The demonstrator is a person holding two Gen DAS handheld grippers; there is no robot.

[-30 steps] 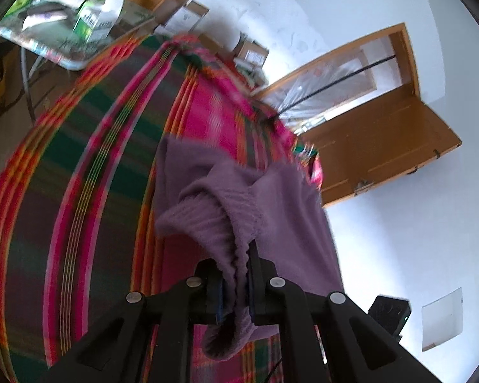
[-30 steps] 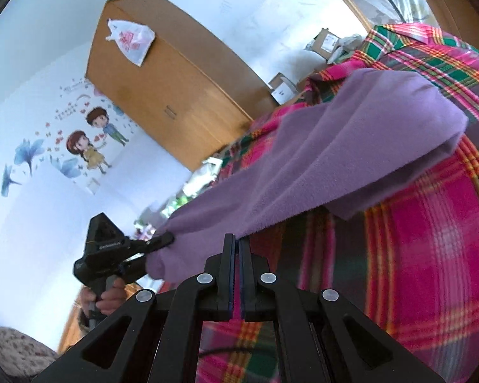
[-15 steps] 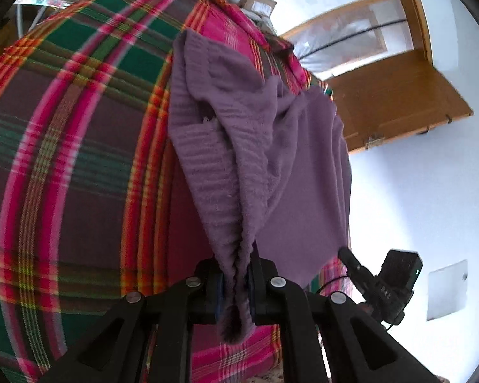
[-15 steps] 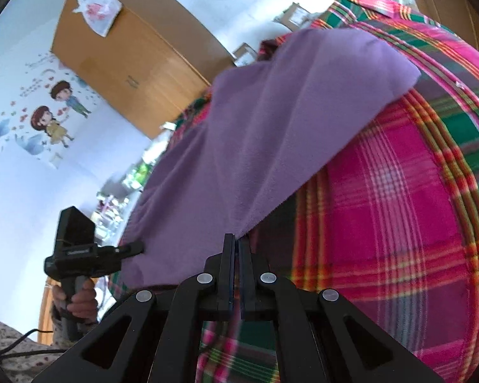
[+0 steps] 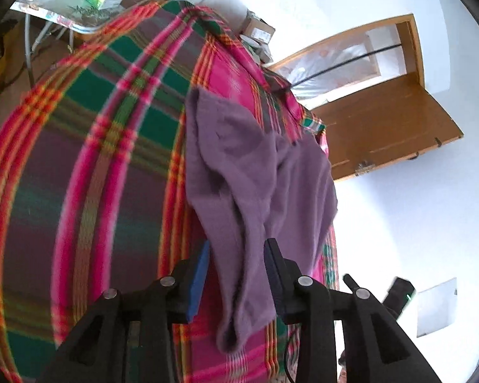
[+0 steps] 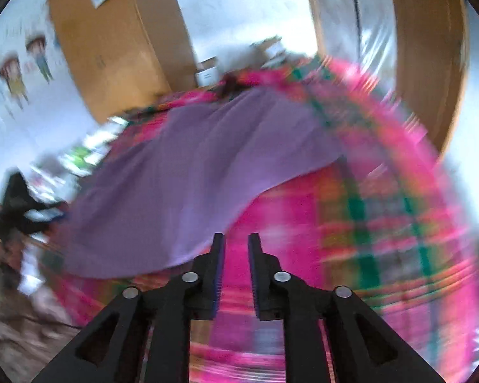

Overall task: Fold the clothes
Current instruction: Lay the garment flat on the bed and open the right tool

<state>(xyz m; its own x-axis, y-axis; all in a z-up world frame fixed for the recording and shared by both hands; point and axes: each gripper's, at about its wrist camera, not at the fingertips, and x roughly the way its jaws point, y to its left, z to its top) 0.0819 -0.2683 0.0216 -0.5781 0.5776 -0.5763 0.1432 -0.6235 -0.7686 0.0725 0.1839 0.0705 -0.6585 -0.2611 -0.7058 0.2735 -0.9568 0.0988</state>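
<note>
Both my grippers are spread open, holding nothing: left gripper (image 5: pixel 237 250) straddles the purple knit sweater (image 5: pixel 255 175), right gripper (image 6: pixel 236 244) just off it. Sweater's lying rumpled on the pink-green plaid blanket (image 5: pixel 95 159), so I'd say it's partly folded at best, with smoothing left.

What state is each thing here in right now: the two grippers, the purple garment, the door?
Left gripper: open, purple cloth between its fingers, unpinched.
Right gripper: open, holding nothing.
Purple knitted garment: released, lying rumpled on the plaid blanket.
Wooden door: open.
</note>
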